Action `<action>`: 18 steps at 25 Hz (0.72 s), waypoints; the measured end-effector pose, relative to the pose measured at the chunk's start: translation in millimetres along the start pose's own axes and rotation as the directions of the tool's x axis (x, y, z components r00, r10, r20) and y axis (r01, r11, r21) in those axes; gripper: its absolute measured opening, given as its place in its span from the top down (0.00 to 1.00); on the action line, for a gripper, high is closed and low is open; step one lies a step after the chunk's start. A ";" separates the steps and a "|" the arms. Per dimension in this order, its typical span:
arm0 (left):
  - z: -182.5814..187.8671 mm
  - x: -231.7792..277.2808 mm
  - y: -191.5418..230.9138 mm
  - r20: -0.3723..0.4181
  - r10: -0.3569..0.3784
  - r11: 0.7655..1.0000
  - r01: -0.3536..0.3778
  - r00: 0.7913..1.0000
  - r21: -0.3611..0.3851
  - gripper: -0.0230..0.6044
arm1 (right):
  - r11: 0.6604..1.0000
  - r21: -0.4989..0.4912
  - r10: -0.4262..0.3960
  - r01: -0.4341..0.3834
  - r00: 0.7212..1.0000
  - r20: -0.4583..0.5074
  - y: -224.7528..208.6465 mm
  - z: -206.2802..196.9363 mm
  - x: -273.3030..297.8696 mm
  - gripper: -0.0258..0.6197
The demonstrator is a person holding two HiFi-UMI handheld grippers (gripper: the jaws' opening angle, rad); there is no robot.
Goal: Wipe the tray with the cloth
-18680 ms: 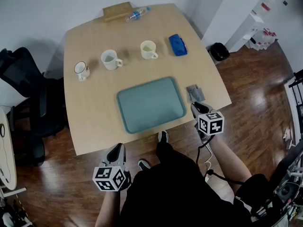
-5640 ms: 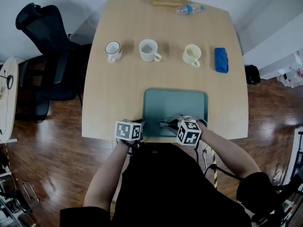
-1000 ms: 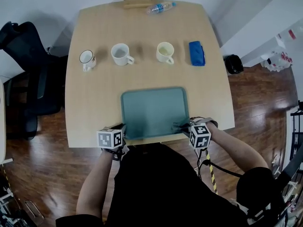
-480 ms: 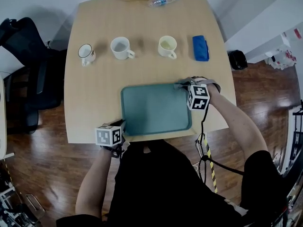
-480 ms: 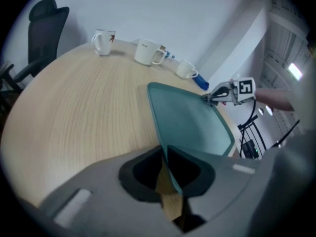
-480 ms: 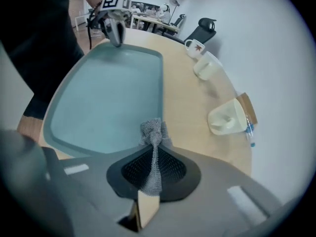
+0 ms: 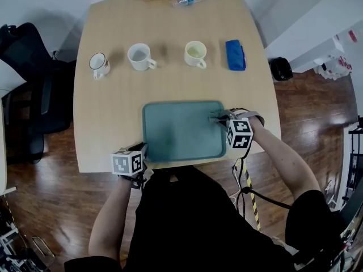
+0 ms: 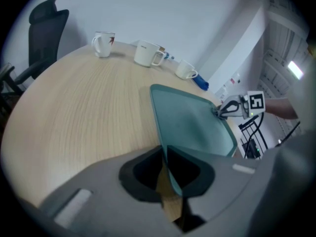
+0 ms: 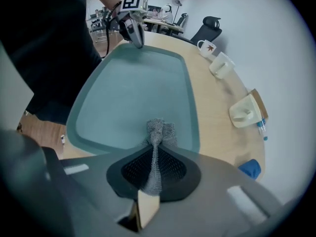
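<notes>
Light wood table [image 7: 108, 118], blk office chair [image 7: 25, 61] left, dk wood floor [image 7: 317, 106], white wall [image 7: 51, 4].

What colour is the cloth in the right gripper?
Grey cloth, clearest in the right gripper view.

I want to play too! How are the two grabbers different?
The left gripper pinches the tray by its near-left rim; the right gripper pinches a grey cloth. The left gripper sits at the tray's near corner, the right gripper at its right side. Both are shut.
</notes>
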State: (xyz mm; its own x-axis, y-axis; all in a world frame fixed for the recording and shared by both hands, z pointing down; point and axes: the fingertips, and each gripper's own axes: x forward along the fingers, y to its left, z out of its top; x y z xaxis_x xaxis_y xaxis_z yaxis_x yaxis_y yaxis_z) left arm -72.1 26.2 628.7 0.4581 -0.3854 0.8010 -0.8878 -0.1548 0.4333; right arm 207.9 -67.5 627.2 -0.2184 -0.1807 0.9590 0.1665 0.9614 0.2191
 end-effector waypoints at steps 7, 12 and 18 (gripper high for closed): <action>1.2 0.3 0.2 0.003 -0.003 1.000 0.002 1.000 0.013 0.90 | 0.987 0.038 0.158 -0.158 0.987 0.012 98.6 15.5 -22.0 0.92; 0.3 0.8 1.0 0.000 -0.006 1.000 0.006 1.000 0.027 0.90 | 0.969 0.122 0.211 -0.216 0.976 0.053 137.5 26.0 -29.2 0.92; -0.5 0.6 0.3 0.005 0.004 1.000 -0.004 1.000 0.018 0.90 | 0.794 0.593 0.014 -0.132 0.980 0.200 100.1 12.9 -44.4 0.92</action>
State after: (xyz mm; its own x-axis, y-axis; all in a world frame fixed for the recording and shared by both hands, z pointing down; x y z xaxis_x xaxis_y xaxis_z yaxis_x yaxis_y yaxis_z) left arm -72.1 26.4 629.5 0.4547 -0.3907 0.8003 -0.8901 -0.1696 0.4229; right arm 221.9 39.5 604.3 -0.4038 -0.1223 0.9066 -0.4093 0.9105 -0.0595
